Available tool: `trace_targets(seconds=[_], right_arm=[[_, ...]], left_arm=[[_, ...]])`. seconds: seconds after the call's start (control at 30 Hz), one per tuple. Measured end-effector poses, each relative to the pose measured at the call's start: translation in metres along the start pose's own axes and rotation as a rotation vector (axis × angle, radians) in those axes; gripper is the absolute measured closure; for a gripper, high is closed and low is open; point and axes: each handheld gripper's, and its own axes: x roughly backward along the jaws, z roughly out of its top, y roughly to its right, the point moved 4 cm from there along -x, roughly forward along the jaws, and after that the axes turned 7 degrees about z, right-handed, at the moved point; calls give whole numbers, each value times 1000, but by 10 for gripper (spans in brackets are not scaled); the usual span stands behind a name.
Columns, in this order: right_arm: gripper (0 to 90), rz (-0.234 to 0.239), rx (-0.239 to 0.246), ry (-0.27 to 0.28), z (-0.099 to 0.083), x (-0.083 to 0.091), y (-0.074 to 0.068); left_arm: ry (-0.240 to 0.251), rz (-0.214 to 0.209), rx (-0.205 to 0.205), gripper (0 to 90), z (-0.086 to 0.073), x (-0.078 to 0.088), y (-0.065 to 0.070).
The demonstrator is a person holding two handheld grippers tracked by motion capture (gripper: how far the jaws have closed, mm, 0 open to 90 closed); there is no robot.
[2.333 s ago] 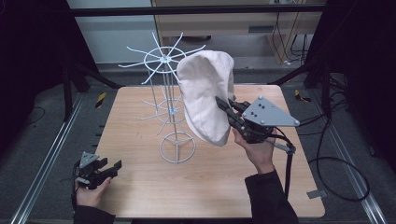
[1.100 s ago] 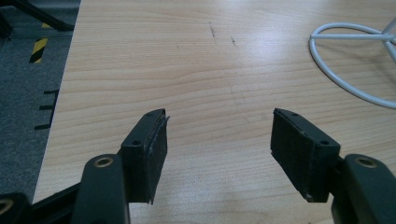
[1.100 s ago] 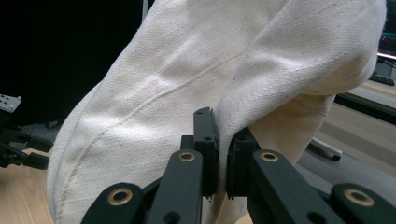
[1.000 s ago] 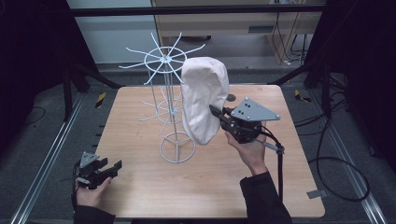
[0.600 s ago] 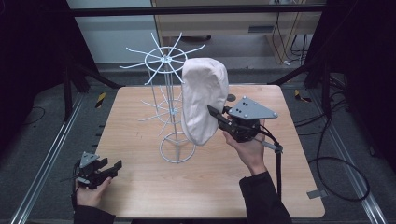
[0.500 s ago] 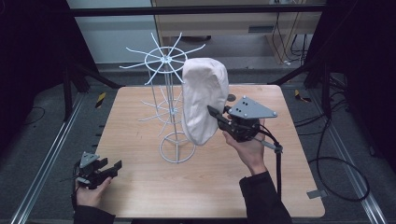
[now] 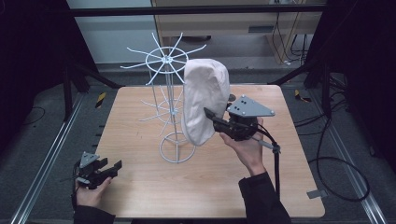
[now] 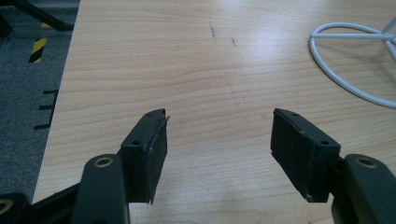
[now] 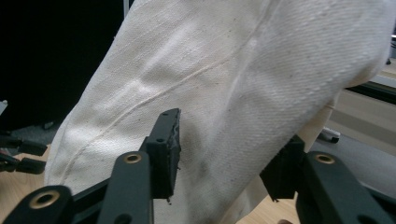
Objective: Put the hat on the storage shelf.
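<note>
We see one wooden bench set in a dark room, with grey floor and metal rails on both sides. On it stands one white wire rack, a round ring at its foot and two tiers of spokes fanning out from a single pole. One cream cloth cap hangs on the rack at about three o'clock from the pole, its lower edge just above the foot ring.

There are two grippers, one in each hand. The right gripper sits at about three o'clock from the rack, level with the lower part of the cap, its tips against the cloth. Its jaws have just been opening; in the right gripper view the cap's fabric lies between them, and the two pads stand apart from each other with the cloth loose in the gap, not pinched.

The left gripper rests low at about seven o'clock from the rack, near the bench's front left corner. In the left gripper view its jaws stand wide with only bare wood between them, and part of the rack's foot ring shows at two o'clock.
</note>
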Motion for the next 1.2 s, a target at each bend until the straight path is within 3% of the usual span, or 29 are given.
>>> trace_targets(seconds=[0.3, 0.57, 0.7, 0.83, 0.97, 1.2], right_arm=[[375, -25, -37, 33, 1, 10, 5], [231, -21, -78, 66, -2, 33, 5], [186, -13, -73, 74, -9, 47, 3], [152, 4, -83, 61, -26, 63, 2], [127, -10, -96, 14, -50, 72, 3], [99, -29, -160, -52, -92, 75, 15]], left_arm=[[0, 0, 2, 361, 0, 0, 0], [0, 1, 1, 360, 0, 0, 0], [-1, 2, -1, 360, 0, 0, 0], [-2, 3, -4, 359, 0, 0, 0], [-2, 2, -4, 358, -1, -1, 1], [-5, 1, -14, 357, -1, -1, 2]])
